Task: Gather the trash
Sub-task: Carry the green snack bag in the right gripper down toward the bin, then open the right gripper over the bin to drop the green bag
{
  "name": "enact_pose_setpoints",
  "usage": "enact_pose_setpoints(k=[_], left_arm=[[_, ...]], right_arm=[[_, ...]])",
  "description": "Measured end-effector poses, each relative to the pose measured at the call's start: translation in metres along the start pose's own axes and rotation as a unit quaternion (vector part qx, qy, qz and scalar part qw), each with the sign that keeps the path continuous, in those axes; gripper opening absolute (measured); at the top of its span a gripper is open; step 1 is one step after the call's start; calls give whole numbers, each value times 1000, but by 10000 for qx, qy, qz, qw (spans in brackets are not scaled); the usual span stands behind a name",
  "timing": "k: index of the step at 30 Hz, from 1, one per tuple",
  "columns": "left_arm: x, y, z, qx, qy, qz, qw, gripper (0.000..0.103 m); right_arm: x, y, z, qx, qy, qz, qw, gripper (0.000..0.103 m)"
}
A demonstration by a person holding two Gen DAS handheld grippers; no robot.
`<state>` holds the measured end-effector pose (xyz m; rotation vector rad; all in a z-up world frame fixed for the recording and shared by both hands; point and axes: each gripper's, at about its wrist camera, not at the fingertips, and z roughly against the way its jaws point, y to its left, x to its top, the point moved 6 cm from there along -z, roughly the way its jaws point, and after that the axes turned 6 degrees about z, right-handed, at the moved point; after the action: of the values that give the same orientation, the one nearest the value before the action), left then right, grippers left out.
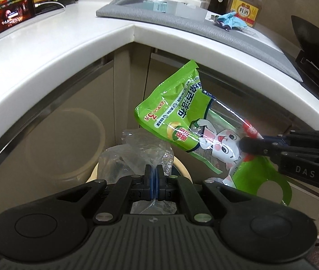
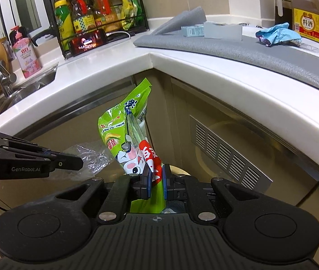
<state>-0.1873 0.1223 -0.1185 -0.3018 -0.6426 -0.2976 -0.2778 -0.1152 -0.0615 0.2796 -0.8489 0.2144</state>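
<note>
My left gripper (image 1: 153,175) is shut on a crumpled clear plastic bag (image 1: 136,150), held in front of the cabinet below the counter corner. My right gripper (image 2: 156,177) is shut on a green snack bag (image 2: 118,130) with a cartoon rabbit, which stands up from the jaws. The left wrist view shows the right gripper (image 1: 245,145) coming in from the right, holding that green bag (image 1: 177,112) beside the clear plastic. The right wrist view shows the left gripper (image 2: 79,163) at the left with the clear plastic (image 2: 91,155). A cream bin rim (image 1: 183,168) (image 2: 177,172) shows just beyond both grippers.
The white L-shaped counter (image 2: 182,67) carries a grey mat (image 2: 227,45) with a crumpled blue wrapper (image 2: 278,33), small boxes (image 2: 193,31) and a large bottle (image 2: 309,15). A phone (image 2: 87,42), bottle rack (image 2: 96,11) and sink (image 2: 35,83) lie left. A dark wok (image 1: 312,45) sits far right.
</note>
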Motion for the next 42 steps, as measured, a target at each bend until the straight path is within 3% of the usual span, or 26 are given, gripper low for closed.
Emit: enact_pose_setpoints(k=[20,42], left_arm=[[-5,14,-58,98,546,169,9983,1],[-7,16,-127,156,1299,317,9909,1]], right_arm=[[-13,-2,-75,-158,832,71,9964,11],[-41,-13,-161,-463,1742,-3,9836,11]])
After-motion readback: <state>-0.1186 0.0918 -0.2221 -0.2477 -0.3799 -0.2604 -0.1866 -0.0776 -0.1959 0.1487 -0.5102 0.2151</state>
